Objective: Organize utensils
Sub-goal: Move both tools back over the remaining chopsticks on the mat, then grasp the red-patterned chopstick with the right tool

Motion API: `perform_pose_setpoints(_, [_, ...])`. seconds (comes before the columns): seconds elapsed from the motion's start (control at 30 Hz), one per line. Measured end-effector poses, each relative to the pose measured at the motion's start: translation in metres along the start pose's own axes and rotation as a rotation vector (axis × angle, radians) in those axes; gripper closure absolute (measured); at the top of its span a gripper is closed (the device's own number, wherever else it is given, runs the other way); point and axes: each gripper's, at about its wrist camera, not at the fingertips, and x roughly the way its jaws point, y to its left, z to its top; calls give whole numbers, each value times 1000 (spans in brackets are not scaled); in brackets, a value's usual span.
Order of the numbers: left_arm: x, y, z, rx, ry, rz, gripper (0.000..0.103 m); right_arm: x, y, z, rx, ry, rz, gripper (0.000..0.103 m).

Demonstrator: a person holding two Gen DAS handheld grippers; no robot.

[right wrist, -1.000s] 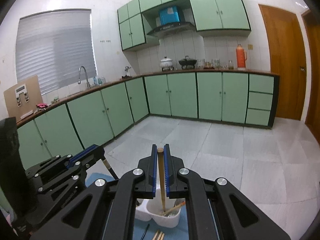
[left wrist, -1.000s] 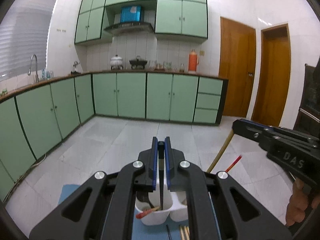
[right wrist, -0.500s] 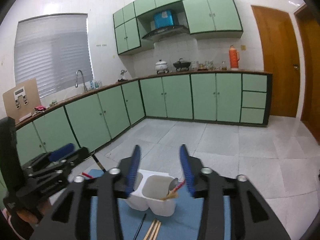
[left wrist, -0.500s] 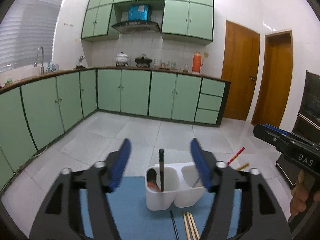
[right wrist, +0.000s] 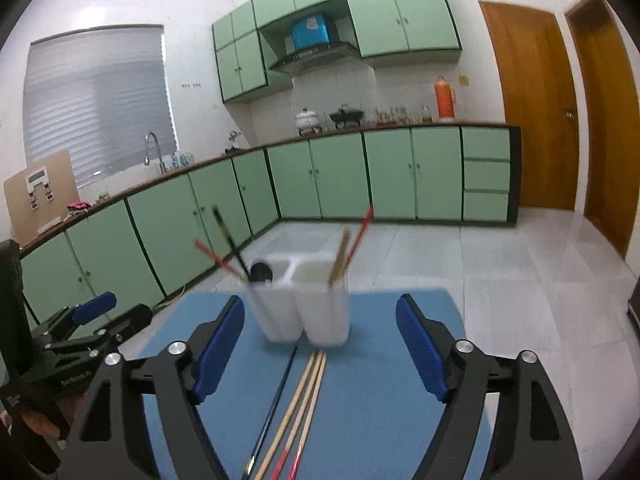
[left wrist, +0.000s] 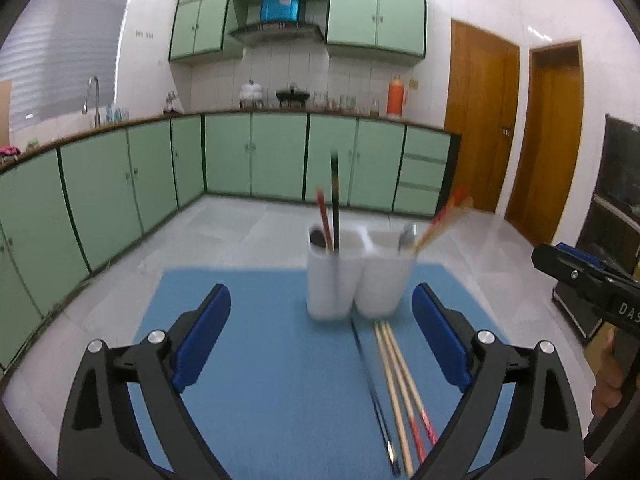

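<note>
- My left claw [left wrist: 320, 340] is wide apart right now, its jaws have just been opening, and there's nothing between the blue pads, just blue mat [left wrist: 260, 360].
- Same deal with my right claw [right wrist: 320, 352]: jaws have just been opening, they stand well apart, nothing gripped.
- The white two-cup holder [left wrist: 358, 276] sits at about 12 o'clock from the left claw, upright on the mat near its far edge.
- Left cup has a black chopstick [left wrist: 335, 200] standing almost straight up, a red one [left wrist: 323, 218] beside it, and something dark and rounded [left wrist: 318, 238] that might be a spoon bowl, too blurry to call.
- Right cup holds a wooden and red pair [left wrist: 442, 218] leaning off toward 2 o'clock, plus a greyish utensil end [left wrist: 407, 234].
- On the mat, just in front of the holder at roughly 5 o'clock from it, lie loose chopsticks [left wrist: 400, 392]: one dark thin one, and light wooden ones with red tips, side by side and nearly touching.
- From the left view my right claw pokes in at 3 o'clock [left wrist: 576, 272], with my hand [left wrist: 608, 384] under it.
- Green kitchen cabinets [right wrist: 340, 176] behind everything.
</note>
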Motion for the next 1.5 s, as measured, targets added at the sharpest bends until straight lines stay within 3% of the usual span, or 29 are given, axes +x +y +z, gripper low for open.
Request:
perform_pose_setpoints(0.27, [9,0,-67,25,173,2,11,7,-3,-67,44,142,-40,14])
perform_pose_setpoints(0.63, [10,9,-120,34,287,27,11,16,6,-125,44,274,-63,14])
perform_pose_setpoints(0.87, [11,15,-133,27,326,29,11,20,12,-147,24,316,-52,31])
perform_pose_setpoints(1.13, [9,11,-136,36,332,30,11,28,28,-158,-31,372,-28,57])
perform_pose_setpoints(1.33, [11,10,-136,32,333,33,11,31,25,-160,-29,385,-32,67])
perform_pose_setpoints(1.5, [13,9,-135,35,337,32,11,34,28,-160,-39,387,-40,69])
